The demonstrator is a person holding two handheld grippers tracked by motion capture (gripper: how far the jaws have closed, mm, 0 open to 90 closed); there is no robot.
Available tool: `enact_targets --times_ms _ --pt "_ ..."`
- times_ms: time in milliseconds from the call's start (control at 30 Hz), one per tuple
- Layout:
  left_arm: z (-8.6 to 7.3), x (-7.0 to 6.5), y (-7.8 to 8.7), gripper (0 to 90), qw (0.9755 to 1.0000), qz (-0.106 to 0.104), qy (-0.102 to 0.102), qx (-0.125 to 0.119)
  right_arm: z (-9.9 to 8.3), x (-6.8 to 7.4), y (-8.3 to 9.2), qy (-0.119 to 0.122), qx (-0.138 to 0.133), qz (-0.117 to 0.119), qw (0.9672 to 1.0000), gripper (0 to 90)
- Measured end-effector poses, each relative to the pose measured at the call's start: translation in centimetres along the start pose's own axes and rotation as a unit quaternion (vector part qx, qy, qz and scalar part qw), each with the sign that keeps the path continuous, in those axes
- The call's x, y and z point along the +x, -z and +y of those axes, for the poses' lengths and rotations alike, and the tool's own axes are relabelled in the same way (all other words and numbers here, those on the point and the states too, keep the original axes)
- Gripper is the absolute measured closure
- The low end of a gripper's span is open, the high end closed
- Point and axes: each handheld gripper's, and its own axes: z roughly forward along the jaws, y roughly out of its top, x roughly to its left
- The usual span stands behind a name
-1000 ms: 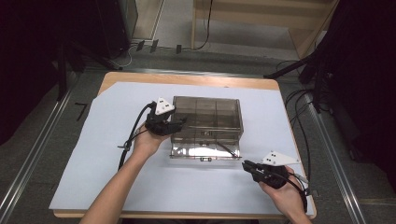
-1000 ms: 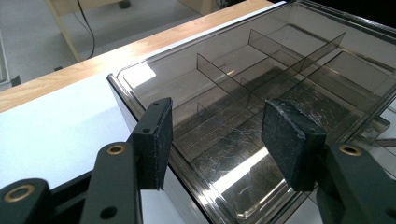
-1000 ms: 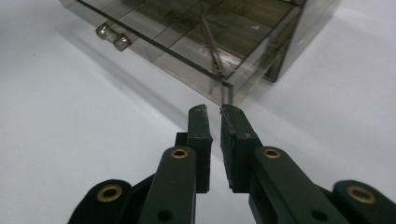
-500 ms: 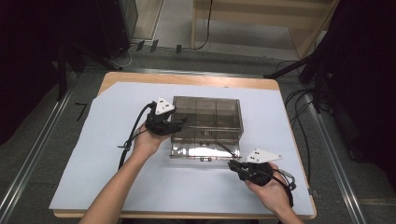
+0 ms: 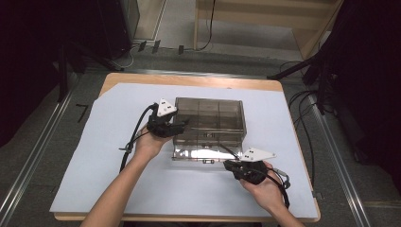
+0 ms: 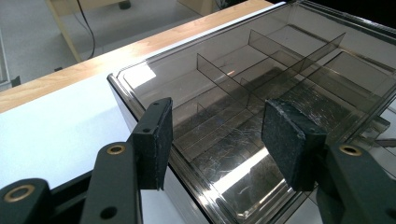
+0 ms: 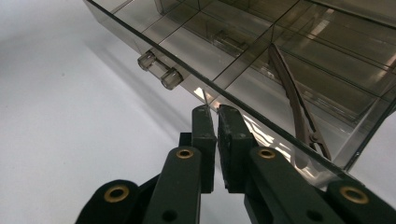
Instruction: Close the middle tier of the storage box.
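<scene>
A smoky clear compartment box [image 5: 208, 118] sits mid-table, its lid [image 5: 203, 153] folded open toward me. My left gripper [image 5: 182, 124] is open at the box's left wall. In the left gripper view its jaws straddle the box's near rim [image 6: 140, 100], one pad [image 6: 156, 140] outside and one over the empty compartments [image 6: 261, 60]. My right gripper [image 5: 228, 165] is shut, with its tips [image 7: 215, 112] against the lid's front edge [image 7: 154, 42], near two round latch knobs [image 7: 159, 70]. A long brown clip [image 7: 292, 93] shows through the plastic.
A pale sheet [image 5: 118, 142] covers the wooden table [image 5: 189, 79]. Cables [image 5: 302, 123] run off the right side onto the floor. A wooden frame [image 5: 265, 19] stands behind the table, and metal rails [image 5: 38, 156] flank it.
The right gripper has slid left along the table to the lid's front edge. The left gripper and the box have stayed put.
</scene>
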Motion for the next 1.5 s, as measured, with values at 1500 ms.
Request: enact_targets --times_ms 1500 --pt "0.0 0.0 0.0 44.9 1.0 -0.001 -0.001 0.0 1.3 -0.7 -1.8 -0.022 -0.019 -0.008 0.9995 86.0"
